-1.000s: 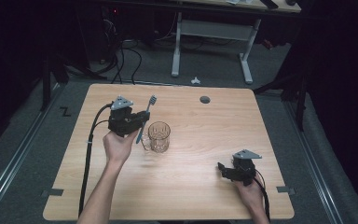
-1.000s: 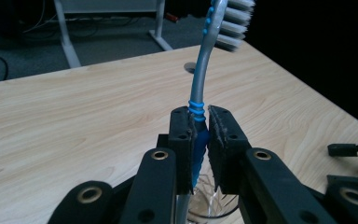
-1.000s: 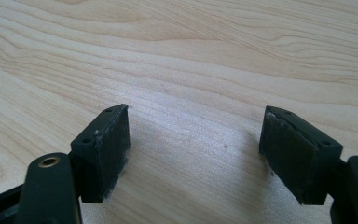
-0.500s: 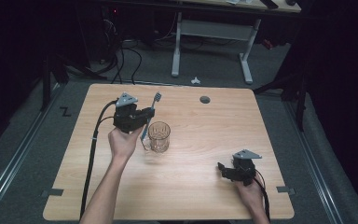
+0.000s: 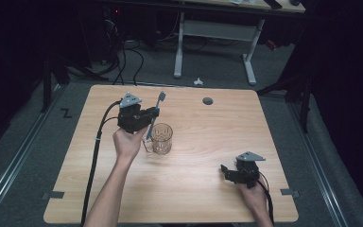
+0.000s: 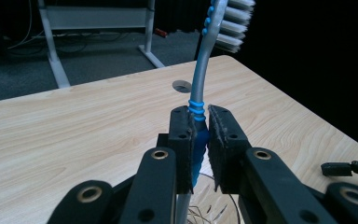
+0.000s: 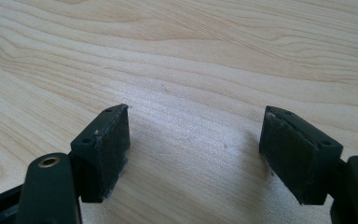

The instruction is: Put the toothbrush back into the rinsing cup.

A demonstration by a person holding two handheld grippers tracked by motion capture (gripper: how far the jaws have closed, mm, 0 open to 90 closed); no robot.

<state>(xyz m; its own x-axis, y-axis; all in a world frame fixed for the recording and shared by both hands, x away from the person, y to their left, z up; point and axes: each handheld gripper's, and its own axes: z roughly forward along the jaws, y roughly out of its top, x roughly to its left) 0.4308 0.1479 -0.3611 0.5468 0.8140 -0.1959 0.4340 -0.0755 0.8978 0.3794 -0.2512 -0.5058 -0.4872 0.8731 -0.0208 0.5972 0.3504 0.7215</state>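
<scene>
The left gripper point(image 5: 152, 115) is held above the table point(image 5: 198, 198), left of centre, its jaws clamped on the blue grip section of a toothbrush point(image 5: 154, 115). In the left gripper view the pads point(image 6: 185, 140) press the handle from both sides, with the grey neck of the toothbrush point(image 6: 200, 70) rising above them and the white bristle head at the top edge. In the high view the brush stands tilted, head up and toward the far edge of the table, lower end angled down to the rim of a glass mug point(image 5: 162, 139); whether the tip is inside the mug cannot be determined. The mug stands upright on the table, just beside the left hand point(image 5: 128, 142). The right gripper point(image 5: 227, 172) rests low at the near right part of the table, well apart from the mug and brush. In the right gripper view its jaws stand wide apart with bare wood between the pads point(image 7: 106, 140), nothing held. A round grommet hole point(image 5: 208, 100) lies near the far edge of the table.
</scene>
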